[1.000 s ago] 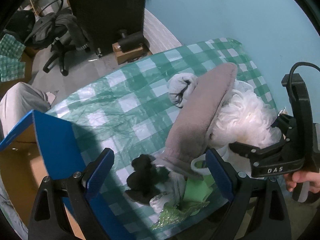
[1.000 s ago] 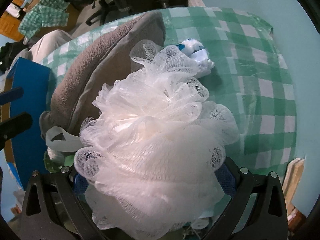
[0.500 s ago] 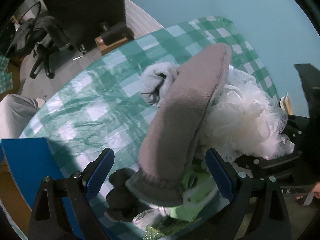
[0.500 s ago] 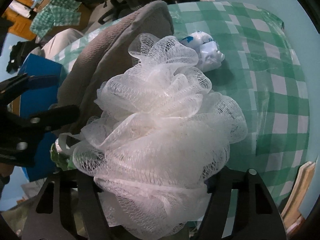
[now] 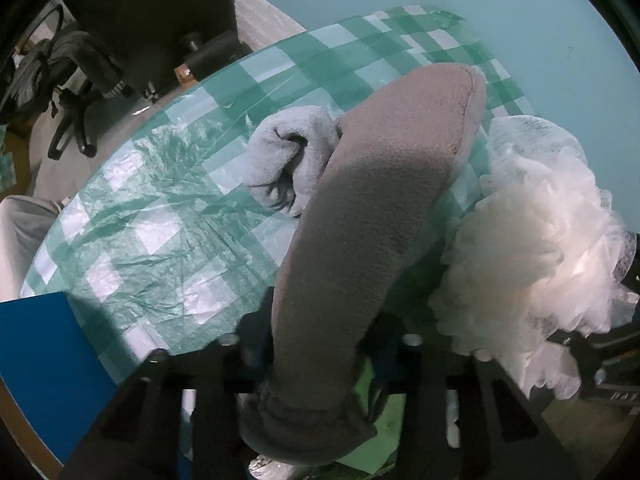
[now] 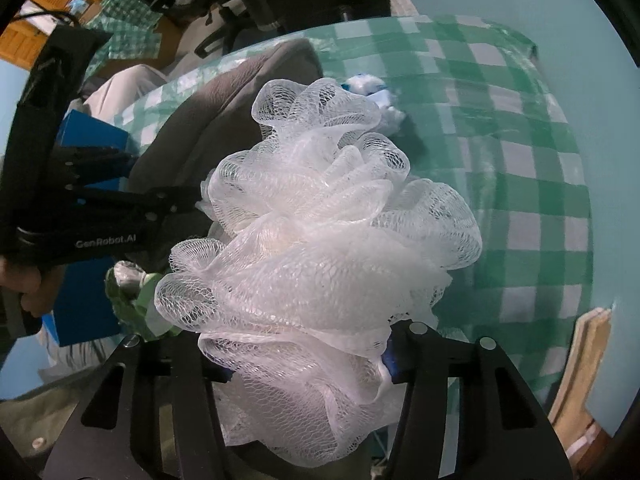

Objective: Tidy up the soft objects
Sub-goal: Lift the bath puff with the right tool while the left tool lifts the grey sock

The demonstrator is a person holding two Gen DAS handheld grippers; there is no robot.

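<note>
My left gripper [image 5: 316, 356] is shut on the heel end of a grey plush slipper [image 5: 380, 216], which sticks up and away over the green checked tablecloth [image 5: 160, 216]. My right gripper [image 6: 308, 360] is shut on a white mesh bath pouf [image 6: 320, 232], lifted above the table; the pouf also shows in the left wrist view [image 5: 532, 240]. The slipper shows in the right wrist view [image 6: 224, 120] just left of the pouf, with the left gripper [image 6: 176, 200] clamped on it. A rolled pale blue sock [image 5: 288, 160] lies on the cloth beside the slipper.
A blue box [image 5: 48, 364] stands at the table's near left edge. A green item and crinkled foil [image 6: 136, 292] lie under the slipper's heel. A white and blue bundle [image 6: 372, 92] lies farther back. A teal wall [image 5: 520, 20] bounds the right; an office chair [image 5: 76, 80] stands beyond.
My left gripper closed on the slipper's heel and moved in over it. My right gripper lifted the pouf slightly and drew it back; the black items near the heel are out of sight.
</note>
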